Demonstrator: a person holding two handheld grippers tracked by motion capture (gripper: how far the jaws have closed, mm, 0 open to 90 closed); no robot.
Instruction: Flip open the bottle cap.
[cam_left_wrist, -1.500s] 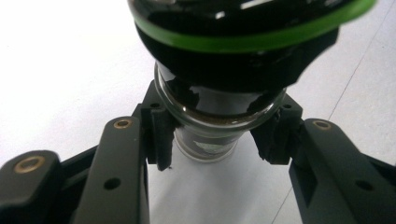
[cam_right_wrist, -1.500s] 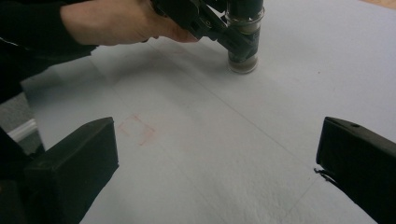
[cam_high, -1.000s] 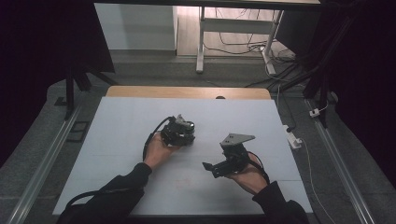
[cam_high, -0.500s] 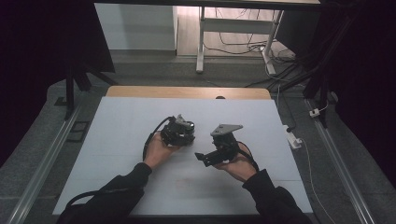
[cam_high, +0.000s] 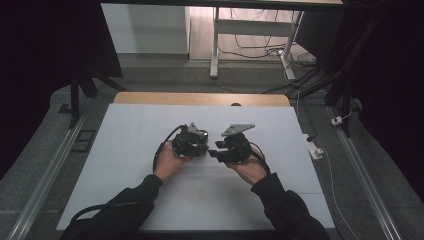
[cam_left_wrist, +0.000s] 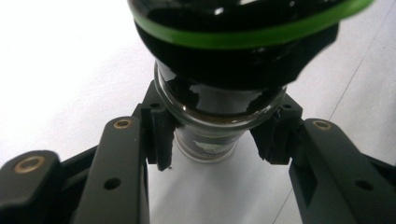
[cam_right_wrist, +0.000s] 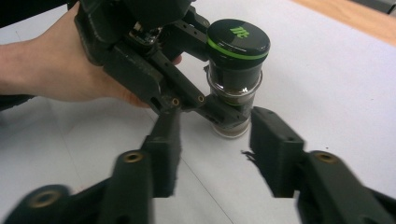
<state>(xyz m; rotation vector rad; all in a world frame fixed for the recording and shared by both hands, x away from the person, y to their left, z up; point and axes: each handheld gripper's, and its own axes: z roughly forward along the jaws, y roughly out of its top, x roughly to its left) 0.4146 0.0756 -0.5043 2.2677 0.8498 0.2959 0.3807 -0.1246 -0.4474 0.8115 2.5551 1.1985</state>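
**Glass jar clamped in my left tongs, right tongs closing in beside it**

The jar (cam_right_wrist: 233, 88) is a small clear glass cylinder with a smooth, glossy wall and a brown, grainy fill showing low inside it. Its cap (cam_right_wrist: 238, 39) is round, black and shiny, ringed by a bright green band, with a green mark printed on its flat top. The jar stands upright on the white table (cam_high: 130, 150), a matte sheet with faint straight lines and a pale wooden strip along its far edge.

My left gripper (cam_left_wrist: 217, 135) is matte black plastic with brass-coloured rivets at the joints. Its ribbed pads press the glass from both sides just under the cap, so it is clenched on the jar. In the high view my left hand (cam_high: 170, 157) lies low on the table near its middle, with the gripper pointing toward my right hand.

My right gripper (cam_right_wrist: 215, 149) is built the same way, with a grey three-cornered plate on top in the high view. Its jaws have just been closing, but they stand apart with bare table between them. The jar is just past their tips and untouched. My right hand (cam_high: 250, 165) rests beside the left, and the two grippers almost meet.
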